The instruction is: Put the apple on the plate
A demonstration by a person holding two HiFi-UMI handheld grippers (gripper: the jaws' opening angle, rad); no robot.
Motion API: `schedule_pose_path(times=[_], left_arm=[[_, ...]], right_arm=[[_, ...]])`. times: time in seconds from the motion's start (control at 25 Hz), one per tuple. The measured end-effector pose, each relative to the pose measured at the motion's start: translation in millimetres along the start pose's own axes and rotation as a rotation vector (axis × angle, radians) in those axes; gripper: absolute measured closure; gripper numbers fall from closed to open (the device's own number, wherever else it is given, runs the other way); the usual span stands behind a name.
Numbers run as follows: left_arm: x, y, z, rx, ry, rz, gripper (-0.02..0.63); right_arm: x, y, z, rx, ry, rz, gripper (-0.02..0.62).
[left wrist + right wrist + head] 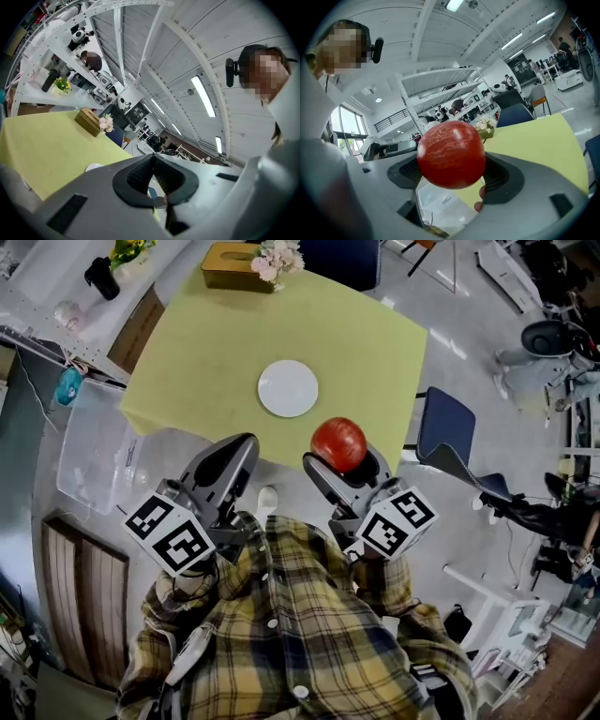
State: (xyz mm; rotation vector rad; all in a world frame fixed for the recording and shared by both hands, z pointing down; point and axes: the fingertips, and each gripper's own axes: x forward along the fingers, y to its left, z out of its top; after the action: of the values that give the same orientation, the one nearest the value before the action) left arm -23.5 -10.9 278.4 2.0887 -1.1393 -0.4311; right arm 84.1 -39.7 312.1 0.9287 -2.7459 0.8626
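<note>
A red apple (338,443) sits between the jaws of my right gripper (341,459), which is shut on it and held just off the near edge of the yellow-green table (366,343). In the right gripper view the apple (451,153) fills the gap of the right gripper (451,165). A white plate (288,388) lies empty on the table, ahead and slightly left of the apple. My left gripper (246,442) hangs left of the apple, near the table's edge. Its pads meet in the left gripper view, with nothing between them in the left gripper (153,162). The plate's rim (93,167) peeks over that gripper's body.
A wooden tissue box (230,266) with pink flowers (278,259) stands at the table's far edge. A blue chair (445,427) is right of the table. A clear plastic bin (89,460) sits on the floor to the left, below shelving.
</note>
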Motion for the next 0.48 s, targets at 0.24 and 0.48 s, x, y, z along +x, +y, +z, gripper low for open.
schedule_pose_path(times=[0.24, 0.48], left_arm=[[22.2, 41.2, 39.3, -0.004, 0.065, -0.063, 0.598], [53.1, 70.8, 81.0, 0.002, 0.14, -0.155, 0.598]], right_arm=[[44.7, -7.6, 11.6, 0.039, -0.031, -0.089, 0.238], [82.1, -12.7, 40.8, 0.041, -0.09, -0.192, 0.237]])
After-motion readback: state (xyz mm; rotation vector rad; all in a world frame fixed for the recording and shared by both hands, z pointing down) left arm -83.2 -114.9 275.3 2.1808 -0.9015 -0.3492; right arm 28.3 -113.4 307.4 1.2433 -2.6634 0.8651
